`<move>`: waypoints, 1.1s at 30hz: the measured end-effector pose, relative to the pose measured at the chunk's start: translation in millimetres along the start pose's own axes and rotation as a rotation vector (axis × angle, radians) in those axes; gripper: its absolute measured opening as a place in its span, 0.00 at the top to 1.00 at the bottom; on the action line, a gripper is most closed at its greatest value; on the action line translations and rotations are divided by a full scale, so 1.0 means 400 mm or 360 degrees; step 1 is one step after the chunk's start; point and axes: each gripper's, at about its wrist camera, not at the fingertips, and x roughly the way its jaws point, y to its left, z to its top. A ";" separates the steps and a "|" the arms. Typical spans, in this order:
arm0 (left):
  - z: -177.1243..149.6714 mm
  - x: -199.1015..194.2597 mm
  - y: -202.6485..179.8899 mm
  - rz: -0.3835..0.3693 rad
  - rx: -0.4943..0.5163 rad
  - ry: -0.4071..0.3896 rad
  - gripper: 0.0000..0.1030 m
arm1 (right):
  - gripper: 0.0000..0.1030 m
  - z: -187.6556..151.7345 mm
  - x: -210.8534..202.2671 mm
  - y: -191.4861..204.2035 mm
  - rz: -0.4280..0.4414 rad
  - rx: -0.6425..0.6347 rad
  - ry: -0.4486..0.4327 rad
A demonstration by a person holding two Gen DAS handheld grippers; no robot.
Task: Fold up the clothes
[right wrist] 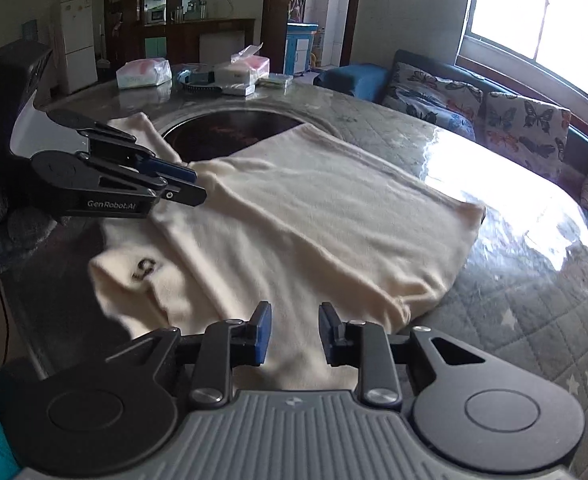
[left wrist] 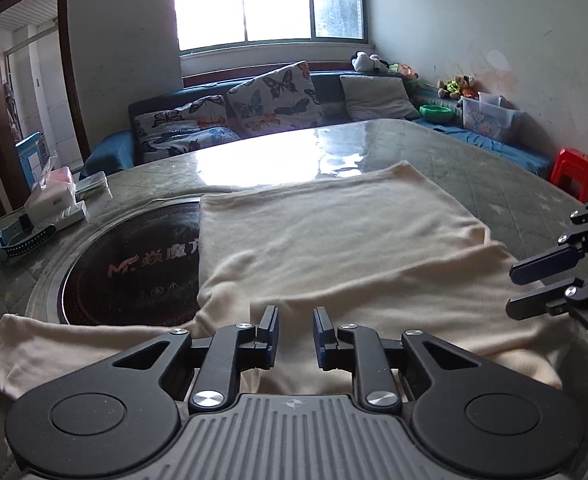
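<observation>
A cream garment (left wrist: 334,232) lies half folded on the table (left wrist: 494,160), its far part smooth and one sleeve (left wrist: 53,344) trailing left. It covers the right side of a dark round hob (left wrist: 133,264) set in the tabletop. In the right wrist view the garment (right wrist: 314,208) shows its collar label (right wrist: 145,270) near the front edge. My left gripper (left wrist: 296,320) hovers over the near hem, jaws a little apart, with no cloth pinched. My right gripper (right wrist: 295,316) stands open above the near right part. Each gripper shows in the other's view: the right gripper (left wrist: 514,290) and the left gripper (right wrist: 197,186).
Tissue packs (left wrist: 53,196) and a blue watch (left wrist: 17,240) sit at the table's left end. More packets (right wrist: 143,74) crowd the far side. A sofa with butterfly cushions (left wrist: 269,96) runs behind the table, and a red stool (left wrist: 576,172) stands at the right.
</observation>
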 end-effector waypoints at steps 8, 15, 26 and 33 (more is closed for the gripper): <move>0.002 0.034 0.054 0.0038 -0.0122 0.0033 0.77 | 0.75 0.059 0.060 -0.010 0.0035 0.0010 0.0014; -0.029 -0.039 0.156 0.0256 -0.0223 -0.0020 0.58 | 0.75 0.142 0.120 0.054 0.0154 -0.0080 -0.0028; -0.096 -0.109 0.359 0.0738 -0.0491 0.0007 0.57 | 0.76 0.208 0.252 0.172 0.0280 -0.0249 0.0003; -0.109 -0.092 0.456 0.0872 -0.0653 0.0068 0.54 | 0.73 0.203 0.202 0.185 0.0306 -0.0282 -0.0018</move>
